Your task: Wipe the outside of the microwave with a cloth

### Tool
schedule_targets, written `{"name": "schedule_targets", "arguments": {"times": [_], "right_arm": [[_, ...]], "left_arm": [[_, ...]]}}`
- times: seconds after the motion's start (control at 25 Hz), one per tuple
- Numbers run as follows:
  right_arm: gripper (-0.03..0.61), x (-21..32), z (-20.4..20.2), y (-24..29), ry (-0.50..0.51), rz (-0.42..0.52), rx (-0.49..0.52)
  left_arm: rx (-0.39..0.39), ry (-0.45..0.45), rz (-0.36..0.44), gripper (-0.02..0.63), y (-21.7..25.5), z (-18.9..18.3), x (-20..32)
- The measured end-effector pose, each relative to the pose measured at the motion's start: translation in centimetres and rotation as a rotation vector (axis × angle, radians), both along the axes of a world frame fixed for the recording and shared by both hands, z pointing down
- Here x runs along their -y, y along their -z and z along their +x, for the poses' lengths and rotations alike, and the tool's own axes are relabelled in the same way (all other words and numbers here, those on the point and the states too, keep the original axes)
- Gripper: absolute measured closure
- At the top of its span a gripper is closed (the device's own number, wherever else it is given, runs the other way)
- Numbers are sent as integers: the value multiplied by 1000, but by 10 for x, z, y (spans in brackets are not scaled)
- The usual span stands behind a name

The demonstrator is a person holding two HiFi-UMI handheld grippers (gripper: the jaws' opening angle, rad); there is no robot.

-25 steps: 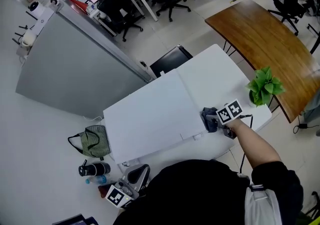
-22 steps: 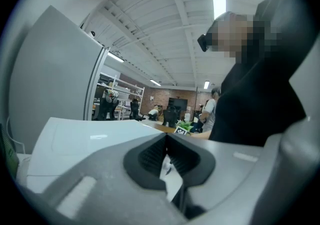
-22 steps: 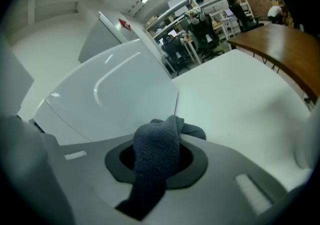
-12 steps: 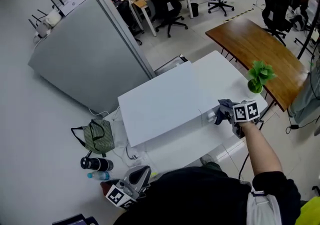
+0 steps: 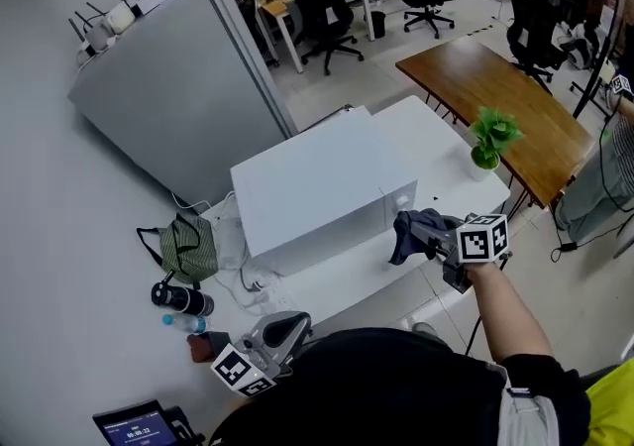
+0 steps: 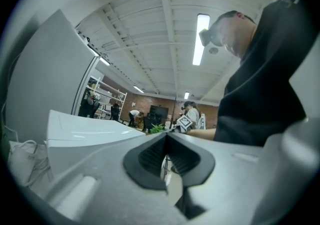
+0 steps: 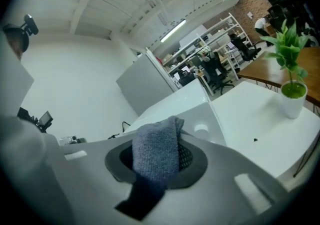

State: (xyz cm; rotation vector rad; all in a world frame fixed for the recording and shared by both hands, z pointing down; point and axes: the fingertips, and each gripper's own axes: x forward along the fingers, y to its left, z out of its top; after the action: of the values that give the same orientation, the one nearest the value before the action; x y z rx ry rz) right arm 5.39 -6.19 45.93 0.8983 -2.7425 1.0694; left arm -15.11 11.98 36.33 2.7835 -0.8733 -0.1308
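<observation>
The white microwave [image 5: 307,191] stands on a white table [image 5: 347,280]. In the head view my right gripper [image 5: 421,233] is shut on a grey-blue cloth [image 5: 408,233], held just off the microwave's front right corner; I cannot tell if the cloth touches it. The right gripper view shows the cloth [image 7: 156,153] pinched between the jaws, with the microwave [image 7: 192,111] right behind it. My left gripper [image 5: 272,338] hangs low beside my body, off the table's near edge. Its jaws [image 6: 166,158] are shut with nothing between them.
A small potted plant [image 5: 488,142] stands at the table's far right. A brown wooden table [image 5: 505,97] lies beyond it. On the floor left of the table lie a green bag [image 5: 188,248], bottles [image 5: 176,300] and cables [image 5: 243,271]. A grey partition [image 5: 178,87] stands behind.
My right gripper with the cloth has drawn from the microwave's right side round to its front right corner. The head camera has shifted. The left gripper stays low.
</observation>
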Motion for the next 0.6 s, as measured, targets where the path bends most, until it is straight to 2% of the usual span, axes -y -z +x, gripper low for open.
{"name": "schedule_targets", "arguments": {"times": [0.2,0.4,0.6], "right_arm": [[503,-27,16,39,168,74,97],[503,-63,40,60,375,94,152],[503,-93,47,79,475,115,188]], "left_arm": [[-15,57,4,611,1,72,0],[22,35,-35,611,-23,158,-14],[21,106,-29,611,-7,173,-28]]}}
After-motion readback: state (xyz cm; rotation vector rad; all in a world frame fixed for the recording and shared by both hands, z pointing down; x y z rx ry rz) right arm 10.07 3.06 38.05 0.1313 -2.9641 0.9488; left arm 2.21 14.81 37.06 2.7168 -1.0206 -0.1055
